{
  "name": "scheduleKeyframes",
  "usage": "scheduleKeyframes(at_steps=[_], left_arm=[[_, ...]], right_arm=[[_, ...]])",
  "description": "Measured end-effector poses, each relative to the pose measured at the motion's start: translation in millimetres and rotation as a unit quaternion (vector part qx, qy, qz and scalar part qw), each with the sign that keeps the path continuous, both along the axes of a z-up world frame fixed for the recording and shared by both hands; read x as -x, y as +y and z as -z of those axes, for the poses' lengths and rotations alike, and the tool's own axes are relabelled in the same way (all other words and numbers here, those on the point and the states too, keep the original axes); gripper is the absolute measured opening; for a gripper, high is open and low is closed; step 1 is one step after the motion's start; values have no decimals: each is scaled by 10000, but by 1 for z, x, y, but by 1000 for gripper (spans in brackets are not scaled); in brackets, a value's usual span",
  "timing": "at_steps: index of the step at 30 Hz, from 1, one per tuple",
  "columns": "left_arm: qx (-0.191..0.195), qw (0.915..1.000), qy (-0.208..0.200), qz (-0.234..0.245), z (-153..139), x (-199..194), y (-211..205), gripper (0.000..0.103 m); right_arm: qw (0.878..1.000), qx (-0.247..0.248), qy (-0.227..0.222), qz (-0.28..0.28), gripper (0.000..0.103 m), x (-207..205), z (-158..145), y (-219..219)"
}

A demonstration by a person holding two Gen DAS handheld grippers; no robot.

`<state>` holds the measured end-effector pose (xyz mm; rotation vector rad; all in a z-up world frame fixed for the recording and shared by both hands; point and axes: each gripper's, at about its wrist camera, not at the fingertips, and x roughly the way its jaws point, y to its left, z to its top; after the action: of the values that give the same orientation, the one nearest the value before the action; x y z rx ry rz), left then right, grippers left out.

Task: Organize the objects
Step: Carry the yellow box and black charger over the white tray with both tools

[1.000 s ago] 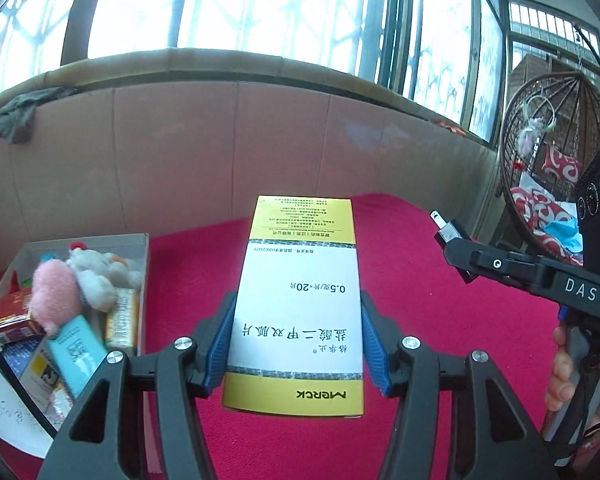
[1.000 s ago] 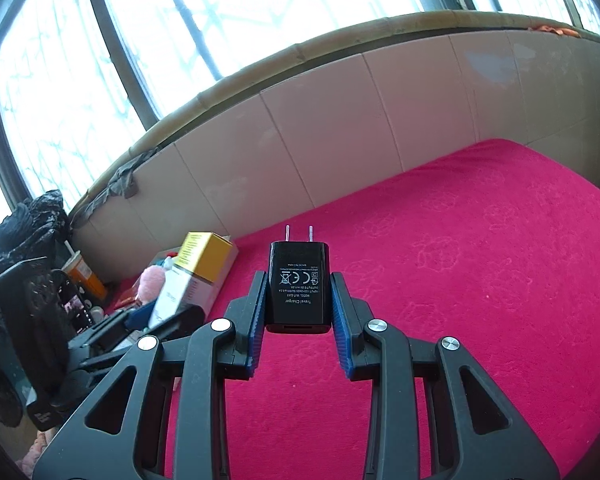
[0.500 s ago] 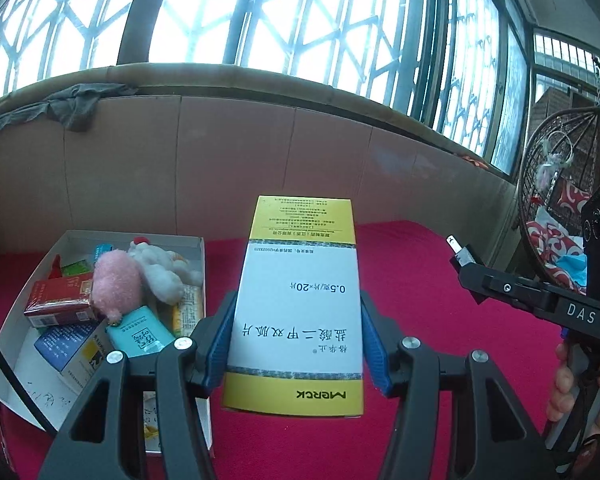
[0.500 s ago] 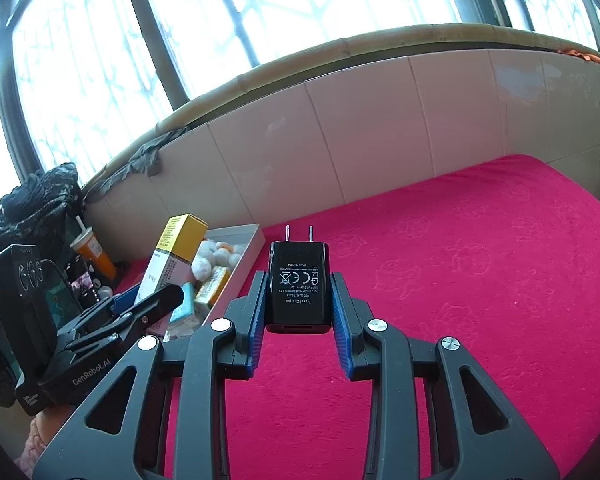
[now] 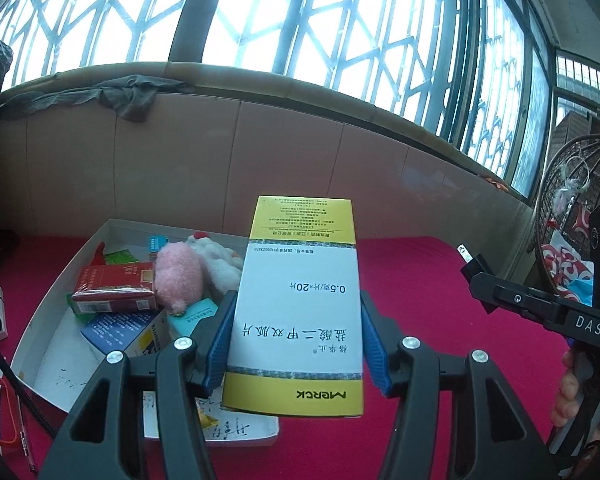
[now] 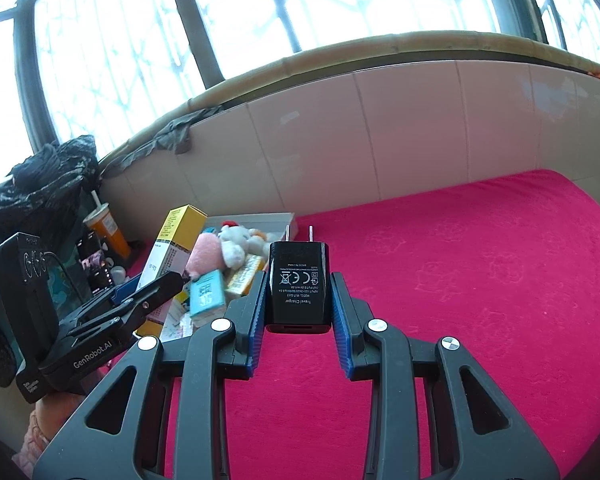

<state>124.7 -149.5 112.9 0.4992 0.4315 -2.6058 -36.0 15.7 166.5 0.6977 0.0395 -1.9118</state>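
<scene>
Two items are in hand. Left gripper [image 5: 296, 344] fingers pinch a medicine box [image 5: 300, 304] by its long sides, above the near edge of the white box [image 5: 60, 280]. Thin card: light, crushable; a gentle hold suits. Right gripper [image 6: 298, 300] fingers clamp a black charger [image 6: 299, 286] by its flat sides over the red cover [image 6: 480, 280]. Hard, smooth; judged slippery.

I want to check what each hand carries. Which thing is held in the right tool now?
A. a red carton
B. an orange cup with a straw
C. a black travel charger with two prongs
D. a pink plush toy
C: the right tool has its blue pads pressed on both sides of the black travel charger, whose two prongs point away from the camera.
</scene>
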Motion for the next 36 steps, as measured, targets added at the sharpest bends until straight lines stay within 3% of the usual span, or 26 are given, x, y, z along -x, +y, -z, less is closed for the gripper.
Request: scheduleKeyframes(at_steps=[24,36], left_arm=[[-175,9979,166,-609,10,-54,-43,57],[55,9935,-27,-1139,-12,-84,-92,57]], right_arm=[[9972,-265,281,-642,29,-46,-3,-58],[9933,-378,398,-1017,29,-64,-5,-92]])
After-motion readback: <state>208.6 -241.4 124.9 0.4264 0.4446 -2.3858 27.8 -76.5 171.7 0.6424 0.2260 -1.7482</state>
